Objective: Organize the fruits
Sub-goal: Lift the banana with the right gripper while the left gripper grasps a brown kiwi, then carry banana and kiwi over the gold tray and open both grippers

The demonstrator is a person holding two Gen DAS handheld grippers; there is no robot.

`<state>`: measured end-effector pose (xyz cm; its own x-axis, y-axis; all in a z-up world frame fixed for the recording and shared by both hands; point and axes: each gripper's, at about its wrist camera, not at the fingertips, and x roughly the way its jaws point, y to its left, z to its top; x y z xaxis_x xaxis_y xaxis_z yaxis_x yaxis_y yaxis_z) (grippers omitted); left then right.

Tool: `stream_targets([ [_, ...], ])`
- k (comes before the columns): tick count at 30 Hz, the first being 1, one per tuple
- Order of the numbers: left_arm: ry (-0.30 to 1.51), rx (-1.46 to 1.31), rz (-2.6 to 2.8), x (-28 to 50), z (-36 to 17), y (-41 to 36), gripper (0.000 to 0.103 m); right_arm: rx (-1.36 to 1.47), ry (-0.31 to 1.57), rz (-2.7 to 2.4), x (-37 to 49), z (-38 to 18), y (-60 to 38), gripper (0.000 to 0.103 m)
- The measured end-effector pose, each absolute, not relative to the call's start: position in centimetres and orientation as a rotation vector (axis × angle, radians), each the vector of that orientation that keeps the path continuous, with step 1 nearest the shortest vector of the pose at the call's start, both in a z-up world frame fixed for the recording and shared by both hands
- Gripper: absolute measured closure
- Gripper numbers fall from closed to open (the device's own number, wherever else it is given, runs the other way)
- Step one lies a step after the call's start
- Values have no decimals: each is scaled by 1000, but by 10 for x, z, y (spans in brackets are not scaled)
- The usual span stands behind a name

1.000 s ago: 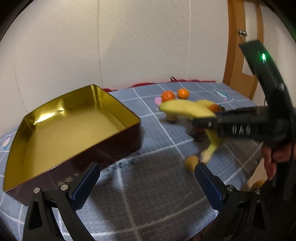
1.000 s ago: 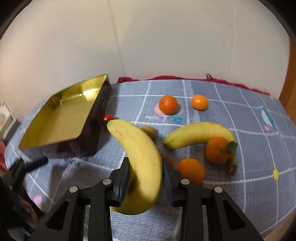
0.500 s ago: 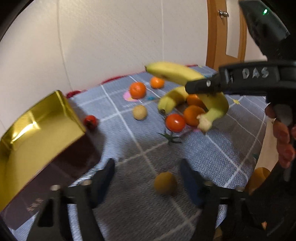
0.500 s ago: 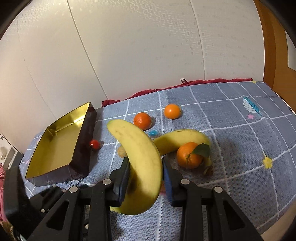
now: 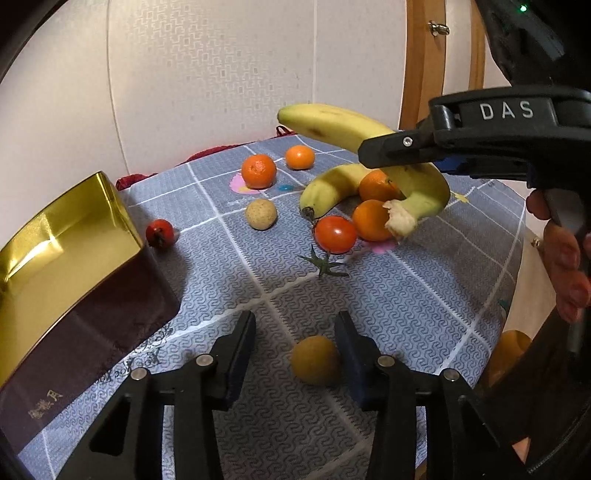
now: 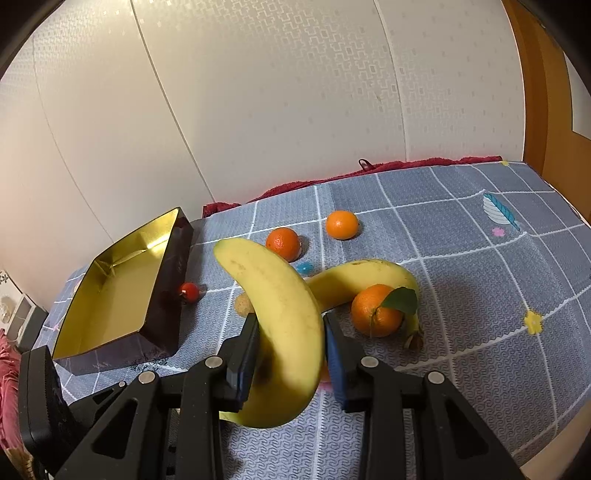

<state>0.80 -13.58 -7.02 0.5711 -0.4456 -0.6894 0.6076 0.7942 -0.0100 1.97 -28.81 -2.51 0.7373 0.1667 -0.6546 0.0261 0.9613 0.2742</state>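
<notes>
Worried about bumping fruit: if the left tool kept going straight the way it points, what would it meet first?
Most likely the small yellowish round fruit lying on the cloth between the open left tool fingers, nearer the right one. Beyond it lie a loose green stem and a tomato; depth is uncertain.

Behind your table [image 6: 461,266] you have a pale wall [image 6: 295,92] papered with a small embossed pattern, split by thin vertical seams. At the right stands a wooden door frame [image 5: 421,70] with a small metal latch [image 5: 437,27]. The table carries a grey-blue cloth [image 5: 388,295] with white grid lines and little printed motifs. A dark red fabric [image 6: 406,166] lies bunched along its far edge, against the wall. The light is warm and indoor.
</notes>
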Motion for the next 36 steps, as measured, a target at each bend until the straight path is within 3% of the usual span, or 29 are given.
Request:
stream_targets([
  [3, 722, 239, -621, 3, -71, -134, 70, 277, 740, 76, 20, -25, -288, 69],
  [10, 697, 233, -614, -4, -72, -132, 74, 276, 737, 73, 20, -24, -286, 69],
  [12, 687, 239, -621, -6, -73, -133, 79, 275, 735, 75, 20, -23, -285, 69],
  [21, 701, 199, -624, -3, -65, -122, 80, 290, 712, 103, 23, -18, -275, 69],
  [36, 556, 86, -446, 24, 20, -22, 80, 209, 681, 200, 45, -12, -220, 69],
])
